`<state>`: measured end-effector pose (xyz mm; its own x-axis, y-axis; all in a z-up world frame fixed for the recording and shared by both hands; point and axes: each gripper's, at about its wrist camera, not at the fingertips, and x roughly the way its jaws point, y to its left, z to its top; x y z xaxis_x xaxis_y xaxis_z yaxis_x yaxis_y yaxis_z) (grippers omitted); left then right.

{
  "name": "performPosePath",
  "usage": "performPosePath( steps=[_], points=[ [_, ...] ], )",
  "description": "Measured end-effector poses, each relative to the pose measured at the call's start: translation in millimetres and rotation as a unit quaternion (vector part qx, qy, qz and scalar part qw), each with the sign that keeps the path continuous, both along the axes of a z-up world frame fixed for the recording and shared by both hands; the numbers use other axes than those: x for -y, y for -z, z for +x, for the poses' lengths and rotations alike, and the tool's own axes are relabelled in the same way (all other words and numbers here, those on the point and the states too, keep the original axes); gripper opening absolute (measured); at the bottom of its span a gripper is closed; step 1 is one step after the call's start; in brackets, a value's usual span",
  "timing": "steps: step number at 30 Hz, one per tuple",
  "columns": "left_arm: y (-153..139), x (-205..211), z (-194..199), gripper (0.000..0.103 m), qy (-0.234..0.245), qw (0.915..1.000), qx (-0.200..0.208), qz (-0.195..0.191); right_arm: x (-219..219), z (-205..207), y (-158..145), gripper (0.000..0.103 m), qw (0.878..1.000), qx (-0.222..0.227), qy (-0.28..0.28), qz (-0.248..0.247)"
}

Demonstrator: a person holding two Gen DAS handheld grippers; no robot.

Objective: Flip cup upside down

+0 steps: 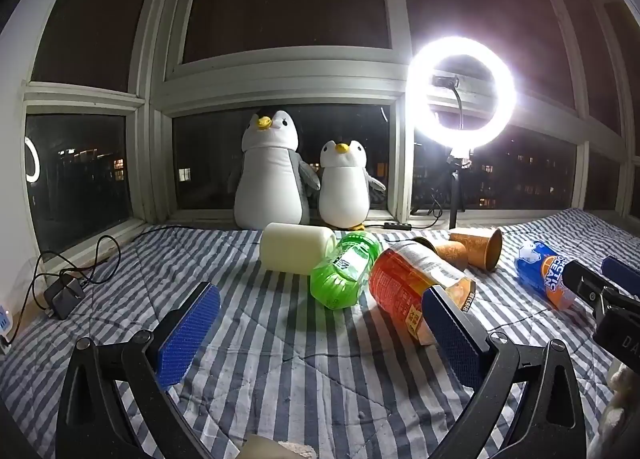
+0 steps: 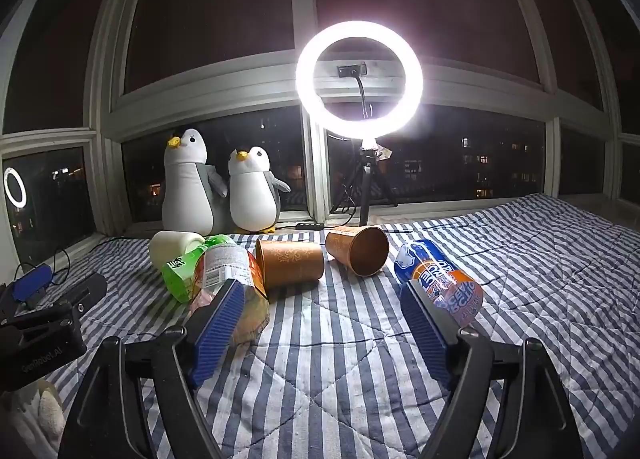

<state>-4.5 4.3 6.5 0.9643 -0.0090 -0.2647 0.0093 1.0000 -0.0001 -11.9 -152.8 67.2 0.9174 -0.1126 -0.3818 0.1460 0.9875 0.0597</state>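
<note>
Cups, two brown paper ones, lie on their sides on the striped quilt among toppled bottles, untouched, while the left gripper and right gripper hover nearby with jaws apart, seemingly ready to approach.

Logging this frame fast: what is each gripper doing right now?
Left gripper: open, holding nothing, above the striped blanket.
Right gripper: open, holding nothing; both brown cups lie ahead on their sides.
</note>
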Motion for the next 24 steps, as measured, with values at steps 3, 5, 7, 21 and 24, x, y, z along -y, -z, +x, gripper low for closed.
performPosePath(
  steps=[3, 5, 7, 21, 24],
  points=[
    [0.9, 0.8, 0.2, 0.102, 0.0, 1.0, 0.001, 0.001, 0.0, -0.4, -0.2, 0.078, 1.0, 0.001, 0.0, 0.0],
    [0.7, 1.0, 0.2, 0.102, 0.0, 1.0, 0.001, 0.001, -0.2, -0.1, -0.2, 0.078, 1.0, 0.001, 0.0, 0.0],
    [0.9, 1.1, 0.1, 0.102, 0.0, 1.0, 0.001, 0.002, -0.3, -0.6, -0.5, 0.078, 1.0, 0.001, 0.0, 0.0],
    [1.6, 2.2, 0.3, 0.102, 0.0, 1.0, 0.001, 0.003, -0.5, -1.0, -0.9, 0.082, 1.0, 0.003, 0.0, -0.001],
    [1.9, 2.2, 0.1, 0.102, 0.0, 1.0, 0.002, 0.003, -0.5, -1.0, -0.9, 0.083, 1.0, 0.002, 0.0, -0.001]
  ],
)
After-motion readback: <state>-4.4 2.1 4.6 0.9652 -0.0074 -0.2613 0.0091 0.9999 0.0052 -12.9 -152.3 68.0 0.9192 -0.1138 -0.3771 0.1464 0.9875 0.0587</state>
